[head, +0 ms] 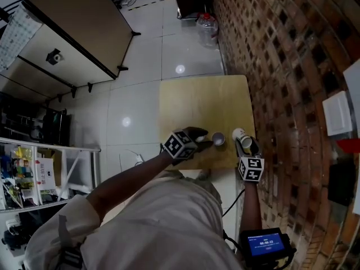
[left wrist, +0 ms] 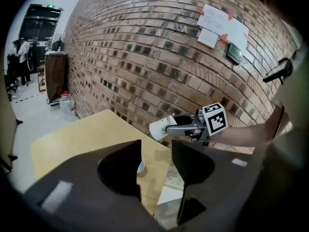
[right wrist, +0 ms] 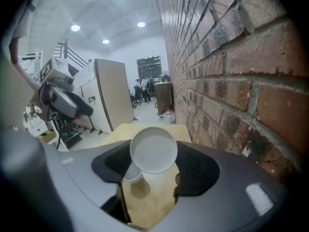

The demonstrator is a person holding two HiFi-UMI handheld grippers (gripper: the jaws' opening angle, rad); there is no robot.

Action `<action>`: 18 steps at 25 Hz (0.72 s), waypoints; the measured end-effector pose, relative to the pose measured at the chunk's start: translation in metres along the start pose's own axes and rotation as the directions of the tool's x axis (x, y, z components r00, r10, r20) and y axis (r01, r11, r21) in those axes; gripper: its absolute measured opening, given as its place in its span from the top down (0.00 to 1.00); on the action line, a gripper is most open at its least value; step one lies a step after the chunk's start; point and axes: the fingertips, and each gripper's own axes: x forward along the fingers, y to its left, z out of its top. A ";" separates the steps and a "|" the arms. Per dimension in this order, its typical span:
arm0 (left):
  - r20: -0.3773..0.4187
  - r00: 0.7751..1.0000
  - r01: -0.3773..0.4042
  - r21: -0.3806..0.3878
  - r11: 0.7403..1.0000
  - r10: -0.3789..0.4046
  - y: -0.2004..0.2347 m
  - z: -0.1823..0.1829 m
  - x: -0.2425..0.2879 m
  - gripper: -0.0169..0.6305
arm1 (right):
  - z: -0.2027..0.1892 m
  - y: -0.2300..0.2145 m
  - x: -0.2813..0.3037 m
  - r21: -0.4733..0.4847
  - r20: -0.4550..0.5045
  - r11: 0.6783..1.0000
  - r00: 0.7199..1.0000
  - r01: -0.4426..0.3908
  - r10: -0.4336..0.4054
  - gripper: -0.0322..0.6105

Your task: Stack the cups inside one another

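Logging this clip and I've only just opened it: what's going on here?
A person is working at a wooden table with two handheld tools. The right tool grips one white cup, held tipped in the air. The left tool is open, by a second cup standing on the table. The cups are not yet stacked.

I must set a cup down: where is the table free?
The far half of the table, between brick wall and left edge, is bare. Crowded at the near edge: standing cup, left gripper, right gripper holding another cup.
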 end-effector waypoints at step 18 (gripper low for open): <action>0.157 0.918 0.379 -0.080 0.922 -0.364 -0.068 0.020 0.005 0.61 | 0.062 0.090 -0.077 0.026 0.316 0.912 0.869 -0.409 0.381 0.52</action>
